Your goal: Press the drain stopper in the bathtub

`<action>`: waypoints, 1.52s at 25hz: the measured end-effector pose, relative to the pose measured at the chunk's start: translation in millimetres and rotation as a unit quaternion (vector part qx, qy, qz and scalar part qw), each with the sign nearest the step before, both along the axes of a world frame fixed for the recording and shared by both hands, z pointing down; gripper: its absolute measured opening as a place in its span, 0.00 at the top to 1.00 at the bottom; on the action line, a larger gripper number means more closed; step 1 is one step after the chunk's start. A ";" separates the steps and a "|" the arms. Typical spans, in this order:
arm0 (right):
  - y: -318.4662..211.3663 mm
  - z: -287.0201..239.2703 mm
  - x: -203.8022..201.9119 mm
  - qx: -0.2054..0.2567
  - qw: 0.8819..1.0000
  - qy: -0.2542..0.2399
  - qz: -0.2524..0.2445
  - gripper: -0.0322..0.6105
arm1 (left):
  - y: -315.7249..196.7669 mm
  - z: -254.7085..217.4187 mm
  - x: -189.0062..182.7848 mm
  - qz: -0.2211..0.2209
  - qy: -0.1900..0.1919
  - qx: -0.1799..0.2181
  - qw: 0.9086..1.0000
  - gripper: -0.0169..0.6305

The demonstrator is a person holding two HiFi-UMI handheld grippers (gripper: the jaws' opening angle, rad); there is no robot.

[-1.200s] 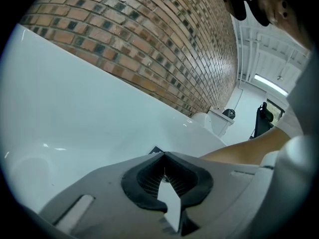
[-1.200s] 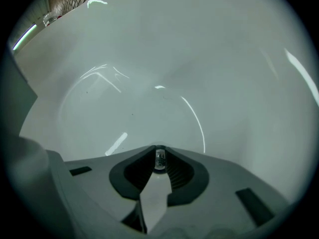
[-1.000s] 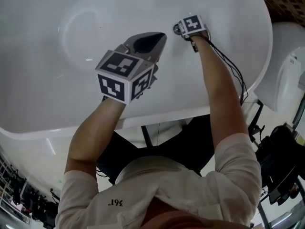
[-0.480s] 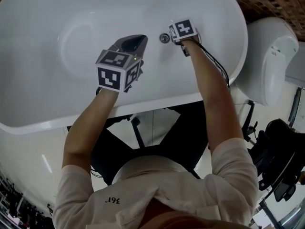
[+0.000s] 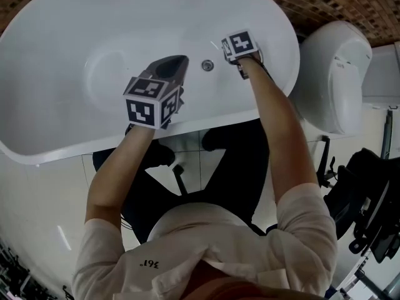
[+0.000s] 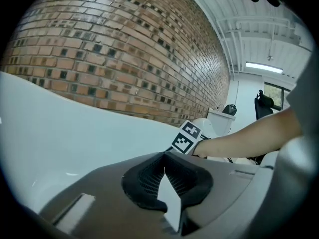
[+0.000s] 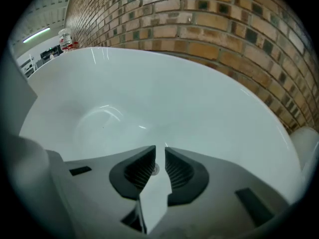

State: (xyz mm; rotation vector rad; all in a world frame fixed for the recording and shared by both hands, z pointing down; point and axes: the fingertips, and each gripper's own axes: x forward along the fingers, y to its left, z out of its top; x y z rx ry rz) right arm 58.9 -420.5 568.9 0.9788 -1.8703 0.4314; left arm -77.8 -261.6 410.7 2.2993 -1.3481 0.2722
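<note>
1. A person is leaning over a white bathtub (image 5: 94, 42), reaching both bare forearms down into it with a gripper in each hand.
2. The drain stopper (image 5: 207, 65) is sitting in the tub floor towards the toilet end, between the two grippers and touching neither.
3. The right gripper (image 5: 224, 47) is hovering just beside the stopper. Its tongs are standing a thin slit apart and pinching nothing, and the stopper (image 7: 154, 170) is showing through that slit below them.
4. The left gripper (image 5: 181, 60) is hanging higher on the stopper's other side, near it. Its tongs (image 6: 163, 156) are pressed together at the tips and are empty.
5. Nothing is lying between either gripper and the stopper, and the tub floor around it is bare.
6. Thin black cables (image 5: 284, 83) are running along the right forearm.
7. A white toilet (image 5: 331, 67) is standing just beyond the tub's end on the person's right, with dark gear (image 5: 369, 192) on the floor near it.
8. A brick wall (image 5: 337, 2) is rising behind the tub's far rim.
</note>
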 end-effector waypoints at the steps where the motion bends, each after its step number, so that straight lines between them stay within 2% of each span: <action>1: 0.4 -9.2 3.1 0.005 1.000 -0.001 0.003 0.84 | 1.9 -6.1 0.1 -0.001 -0.001 0.005 1.000 0.97; 6: 2.5 -54.5 18.5 0.044 0.999 -0.002 0.011 0.84 | 13.6 -35.6 2.3 -0.004 -0.007 0.029 1.000 0.97; 13: 25.5 -97.3 33.1 0.061 0.998 -0.019 0.020 0.84 | 32.1 -66.6 11.5 -0.001 -0.011 0.056 0.998 0.97; 20: 36.7 -146.0 50.1 0.109 0.994 -0.017 0.018 0.84 | 51.7 -92.4 21.3 0.002 -0.014 0.080 0.997 0.97; 30: 66.1 -204.2 49.2 0.146 0.988 -0.044 0.013 0.84 | 86.2 -134.1 16.6 -0.008 -0.023 0.117 0.993 0.97; 38: 96.9 -256.0 37.4 0.183 0.981 -0.069 -0.010 0.84 | 106.8 -160.6 13.1 -0.016 -0.024 0.139 0.990 0.97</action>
